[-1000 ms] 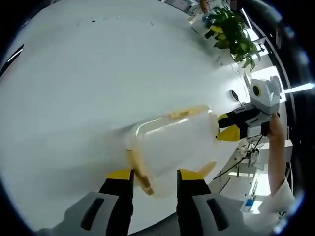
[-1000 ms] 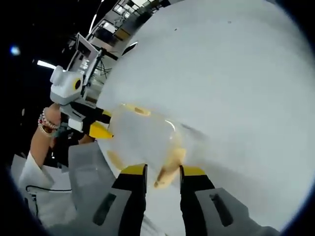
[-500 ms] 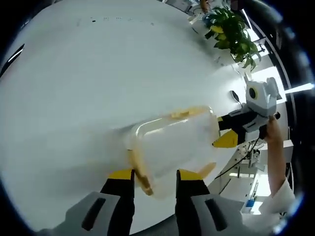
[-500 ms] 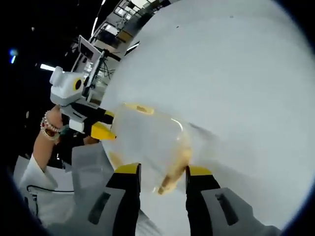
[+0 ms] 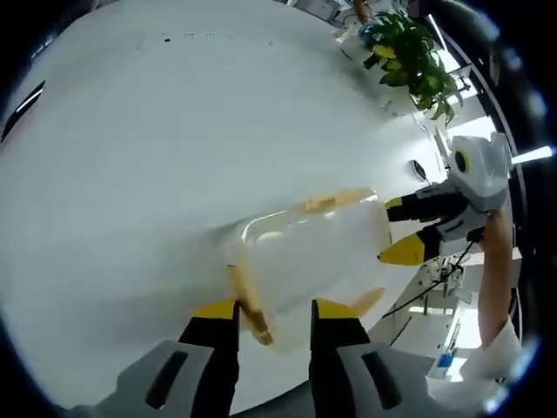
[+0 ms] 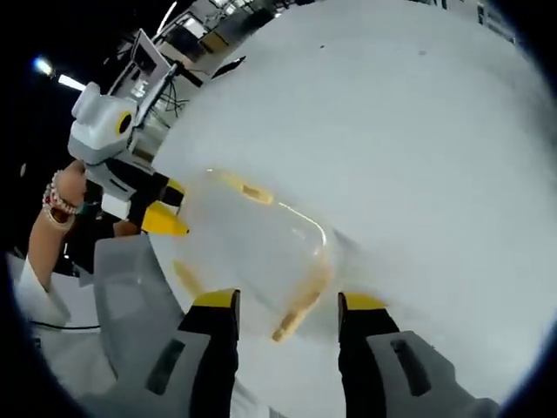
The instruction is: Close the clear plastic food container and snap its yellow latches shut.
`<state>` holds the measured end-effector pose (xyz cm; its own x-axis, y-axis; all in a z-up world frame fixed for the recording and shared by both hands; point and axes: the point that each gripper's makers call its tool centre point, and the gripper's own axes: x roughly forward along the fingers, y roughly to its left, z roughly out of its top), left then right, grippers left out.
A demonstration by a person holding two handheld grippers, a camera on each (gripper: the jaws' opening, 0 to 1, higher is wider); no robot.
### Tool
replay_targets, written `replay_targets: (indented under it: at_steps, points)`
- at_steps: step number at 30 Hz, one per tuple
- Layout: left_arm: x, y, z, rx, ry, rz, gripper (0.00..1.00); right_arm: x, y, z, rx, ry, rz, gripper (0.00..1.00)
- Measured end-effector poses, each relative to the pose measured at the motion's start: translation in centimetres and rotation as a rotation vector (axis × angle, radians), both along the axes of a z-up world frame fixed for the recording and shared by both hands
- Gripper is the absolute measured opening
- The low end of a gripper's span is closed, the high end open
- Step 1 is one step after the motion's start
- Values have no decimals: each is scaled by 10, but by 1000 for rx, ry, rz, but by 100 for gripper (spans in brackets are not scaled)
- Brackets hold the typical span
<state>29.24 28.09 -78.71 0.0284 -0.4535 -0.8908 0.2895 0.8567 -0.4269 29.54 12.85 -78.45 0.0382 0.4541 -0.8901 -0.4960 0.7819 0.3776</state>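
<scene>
Right gripper view: open right gripper (image 6: 287, 305) astride container (image 6: 252, 244) latch (image 6: 296, 315).

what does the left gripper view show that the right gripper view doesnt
Left gripper view alone: a leafy green plant past the far edge of the table, and the right gripper coming in from the right, jaws apart at the container's far end.

Right gripper view alone: a beaded bracelet on the person's wrist, and the left gripper coming in from the left.

Both: the clear container with its yellow latches on the white table, each view's own jaws apart at a latch end.
</scene>
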Motion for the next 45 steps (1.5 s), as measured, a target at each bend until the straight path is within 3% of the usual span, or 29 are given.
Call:
replay_targets:
  at_steps: [1,3,4,5,11,14,26,29,32,34,41,45]
  points:
    - [0,0,0,0,0,3,24,0,-1,2,-6,-7,6,42]
    - [-1,0,0,1,1,3,24,-4,0,8,11,10,4,23]
    - [0,0,0,0,3,2,24,-13,13,16,99,51,24,15]
    - [0,0,0,-4,8,9,24,-5,4,12,42,14,8,15]
    - [-2,0,-1,-5,21,18,24,-7,2,12,108,75,-73,15]
    - [-4,0,-2,-9,61,66,22,-9,2,11,121,74,-77,15]
    - [-2,1,-3,-40,89,110,18,-16,1,8,132,88,-79,15]
    - [-2,2,-3,-52,99,146,17,-17,2,7,125,84,-70,16]
    - [0,2,-3,-110,129,236,14,-17,3,3,118,80,-63,16]
    - [0,4,-4,-132,107,208,14,-16,2,3,122,78,-69,16]
    - [1,5,0,-65,24,113,17,-16,2,1,135,71,-78,16]
    - [6,6,4,-13,-118,-20,19,-14,2,2,132,66,-95,18]
